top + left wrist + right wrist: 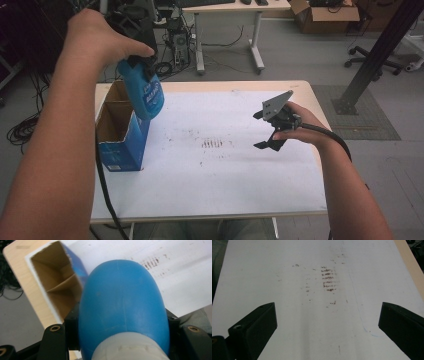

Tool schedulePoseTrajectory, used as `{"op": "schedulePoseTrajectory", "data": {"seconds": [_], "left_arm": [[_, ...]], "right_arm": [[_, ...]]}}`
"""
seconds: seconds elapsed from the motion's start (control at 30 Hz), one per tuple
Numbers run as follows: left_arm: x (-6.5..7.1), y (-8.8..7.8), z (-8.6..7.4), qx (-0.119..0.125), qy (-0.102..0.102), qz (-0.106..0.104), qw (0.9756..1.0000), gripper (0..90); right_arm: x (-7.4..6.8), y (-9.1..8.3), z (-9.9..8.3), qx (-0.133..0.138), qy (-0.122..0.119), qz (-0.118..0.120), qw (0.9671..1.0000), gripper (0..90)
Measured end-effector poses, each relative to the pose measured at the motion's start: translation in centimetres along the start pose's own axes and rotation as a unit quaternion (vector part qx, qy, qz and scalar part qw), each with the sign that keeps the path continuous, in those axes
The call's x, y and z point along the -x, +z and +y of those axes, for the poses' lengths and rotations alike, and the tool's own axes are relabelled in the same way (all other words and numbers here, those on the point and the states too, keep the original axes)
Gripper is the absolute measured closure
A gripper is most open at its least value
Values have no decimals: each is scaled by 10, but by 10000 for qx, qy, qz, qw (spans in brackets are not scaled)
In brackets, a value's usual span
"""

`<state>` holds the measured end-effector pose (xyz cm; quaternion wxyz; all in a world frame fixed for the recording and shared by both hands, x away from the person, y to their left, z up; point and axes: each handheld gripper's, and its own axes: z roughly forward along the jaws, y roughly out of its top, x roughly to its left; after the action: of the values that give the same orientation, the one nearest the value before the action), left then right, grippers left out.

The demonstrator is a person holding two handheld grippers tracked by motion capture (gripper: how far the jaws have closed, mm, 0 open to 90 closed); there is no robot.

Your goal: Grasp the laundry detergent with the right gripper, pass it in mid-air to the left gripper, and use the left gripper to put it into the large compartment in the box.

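1. Filling the lower middle of the left gripper view, the blue bottle (123, 307) sits clenched between the left gripper's (124, 340) black jaws, just above its pale neck band.
2. High view: the left gripper (141, 64) holds that bottle (145, 92) in the upper left of the frame, hanging base-down and slightly tilted over the near edge of the open blue carton (121, 131), apart from it.
3. Doing this step well, I judge, means lining the bottle's base up over one of the carton's two cardboard cells (53, 280), bringing it upright, then lowering straight so the base clears the divider (63, 283) and the torn white rim.
4. Grip low on the neck looks firm; a slow descent should stop the bottle swinging against the carton wall and tipping the box.
5. Right gripper (270, 131), right of centre in the high view, hovers over the white sheet (287, 327) with jaws released and nothing between them; it could steady the carton.
6. Writing: white lettering shows on the bottle's label and pale print on the carton's front, both too blurred to read. Brown smudges (328, 280) mark the sheet.
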<state>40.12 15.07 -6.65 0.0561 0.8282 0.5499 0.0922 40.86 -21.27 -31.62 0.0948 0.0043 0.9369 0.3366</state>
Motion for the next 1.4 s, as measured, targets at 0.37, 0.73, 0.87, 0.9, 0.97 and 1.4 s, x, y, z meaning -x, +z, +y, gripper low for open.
{"op": "schedulePoseTrajectory", "data": {"seconds": [0.37, 0.73, 0.87, 0.9, 0.97, 1.4], "left_arm": [[-35, -17, -4, -90, -654, 54, 9978, 382], [-70, -13, -15, -162, -1432, 234, 9893, 381], [-79, -7, -18, -210, -1648, 207, 9859, 381], [-81, -5, -20, -213, -1691, 191, 9852, 381], [-85, -1, -21, -210, -1782, 156, 9836, 381], [-96, 21, -28, -292, -1947, 131, 9803, 381]], "right_arm": [[-1, 2, -1, 42, 13, 39, 10000, 19], [0, 4, -2, 0, 30, 134, 9999, 20], [0, 3, -1, -11, 30, 136, 9999, 20], [0, 2, -1, -22, 20, 144, 9999, 20], [0, 2, -1, -30, 20, 156, 9999, 20], [-2, 3, 1, -31, 16, 187, 9998, 20]]}}
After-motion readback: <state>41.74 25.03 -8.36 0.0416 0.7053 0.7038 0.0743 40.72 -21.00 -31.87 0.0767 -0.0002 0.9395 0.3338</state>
